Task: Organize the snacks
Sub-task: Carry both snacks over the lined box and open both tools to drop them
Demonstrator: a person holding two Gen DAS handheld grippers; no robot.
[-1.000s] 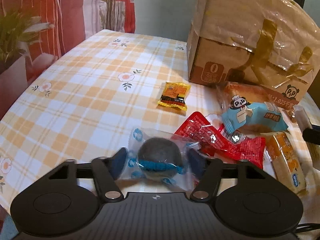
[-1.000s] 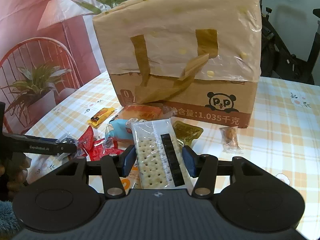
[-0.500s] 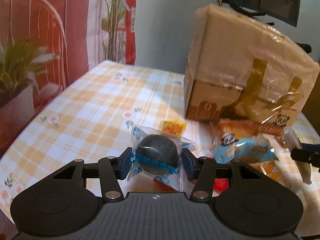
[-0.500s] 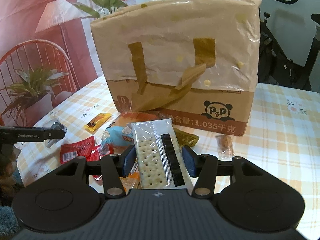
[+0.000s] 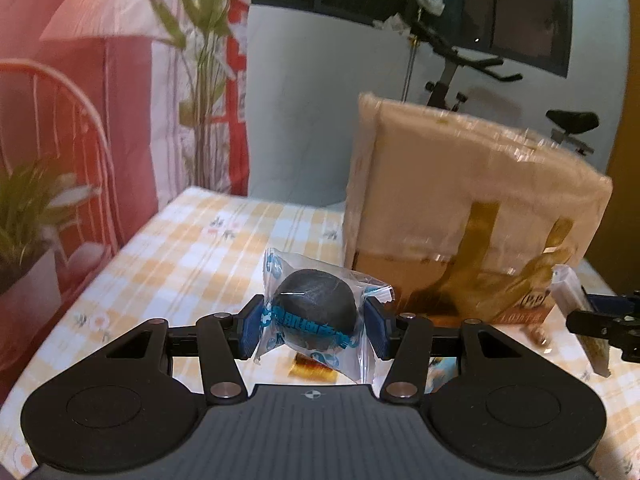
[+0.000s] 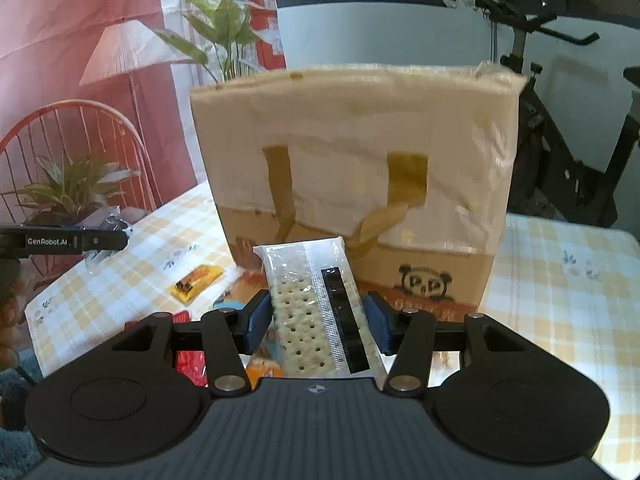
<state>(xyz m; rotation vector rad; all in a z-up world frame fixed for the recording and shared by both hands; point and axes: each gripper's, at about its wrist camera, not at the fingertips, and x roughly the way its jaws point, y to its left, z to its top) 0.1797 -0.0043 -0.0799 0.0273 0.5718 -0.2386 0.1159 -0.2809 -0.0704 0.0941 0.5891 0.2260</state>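
My left gripper (image 5: 314, 326) is shut on a dark round snack in a clear blue-printed wrapper (image 5: 316, 308), held in the air above the table. My right gripper (image 6: 316, 318) is shut on a clear pack of crackers (image 6: 316, 308), also raised. A tall brown snack box wrapped in plastic (image 6: 360, 168) stands straight ahead; it also shows in the left wrist view (image 5: 460, 216) to the right. The left gripper shows at the far left of the right wrist view (image 6: 80, 240). The right gripper and its pack show at the right edge of the left wrist view (image 5: 600, 320).
A yellow snack packet (image 6: 196, 282) lies on the checked tablecloth (image 6: 560, 280) left of the box. Red and blue packets (image 6: 192, 364) lie under my right gripper. A potted plant (image 6: 68, 188) and red chair stand left. An exercise bike (image 6: 560, 100) stands behind the box.
Both grippers have risen with their snacks, the left one lifting the dark round snack off the table. The loose packets have dropped low in both views and the box top has come level.
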